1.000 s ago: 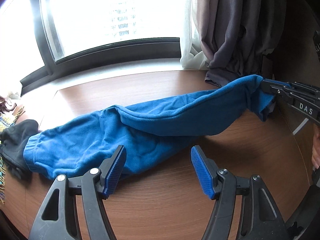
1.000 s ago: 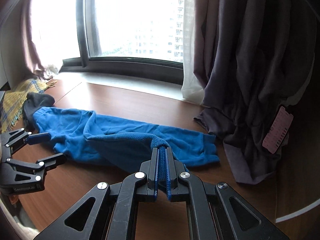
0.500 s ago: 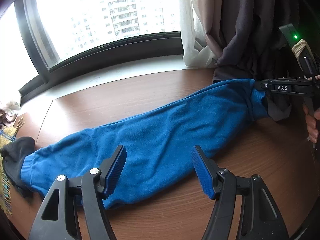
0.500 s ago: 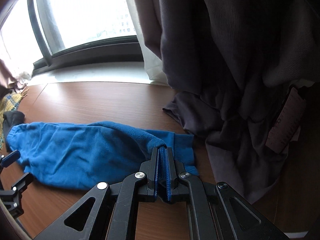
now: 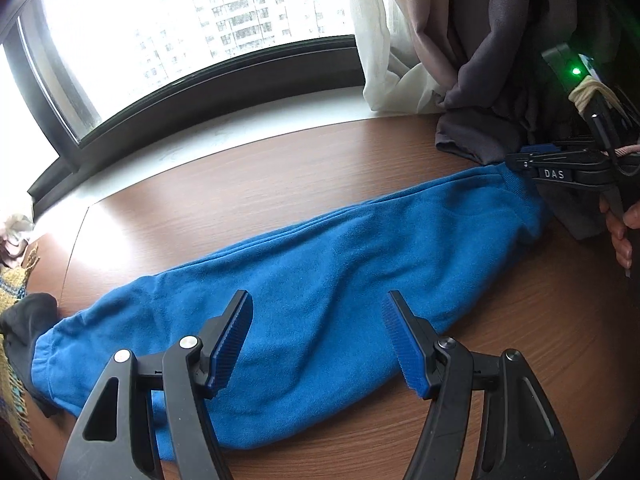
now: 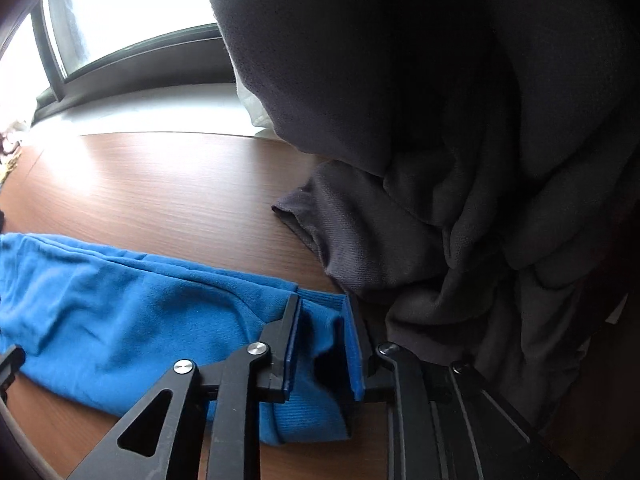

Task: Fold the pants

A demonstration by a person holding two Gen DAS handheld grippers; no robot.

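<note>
- Wooden tabletop point(image 5: 280, 184) under a big window point(image 5: 180, 28), bright outside; dark grey curtain point(image 6: 460, 160) bunched on the R side, its hem lying on the wood.
- Blue fleece pants point(image 5: 320, 280) lie flat on the table, stretched lengthwise: one end by a black cloth point(image 5: 28, 320) at far L, the ribbed-cuff end at the R, touching the curtain hem.
- My left gripper point(image 5: 318, 340) hovers over the pants' mid section, jaws well apart, nothing between the pads.
- My right gripper point(image 6: 322, 340) sits at the cuff end; jaws have just been opening, now a narrow gap w/ cuff fabric between them, pads no longer pinching it.
- My right hand point(image 5: 620, 232) shows at the edge of the L cam.
</note>
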